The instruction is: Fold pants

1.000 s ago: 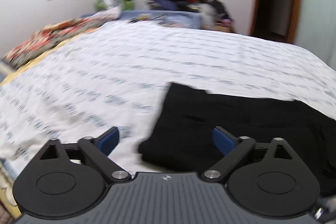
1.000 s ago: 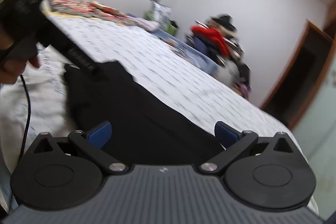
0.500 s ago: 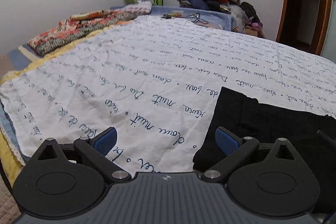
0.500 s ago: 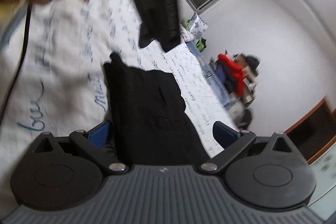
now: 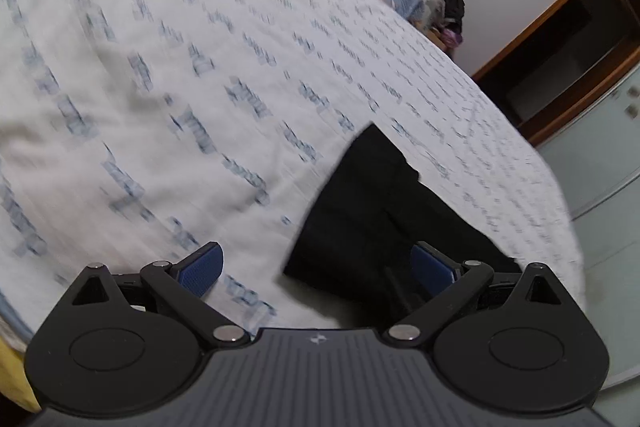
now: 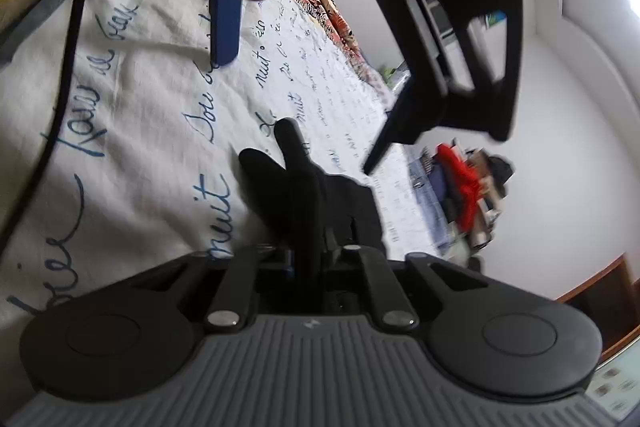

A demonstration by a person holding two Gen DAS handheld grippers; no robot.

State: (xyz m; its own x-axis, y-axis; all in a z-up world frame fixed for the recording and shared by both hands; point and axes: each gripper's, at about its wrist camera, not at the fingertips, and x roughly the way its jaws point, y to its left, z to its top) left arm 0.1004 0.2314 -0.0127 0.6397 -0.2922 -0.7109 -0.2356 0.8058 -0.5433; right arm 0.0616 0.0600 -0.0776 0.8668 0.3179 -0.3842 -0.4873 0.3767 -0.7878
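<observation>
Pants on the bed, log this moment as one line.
right hand-held gripper shut on pants | left hand-held gripper open | bedsheet under pants

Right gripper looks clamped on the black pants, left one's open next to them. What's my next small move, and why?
Probably bring the left gripper onto the near edge of the pants and close. Its jaws stand wide open with one blue pad over the sheet, while the right gripper is already shut on a bunched fold of cloth, so only one side is held.
</observation>
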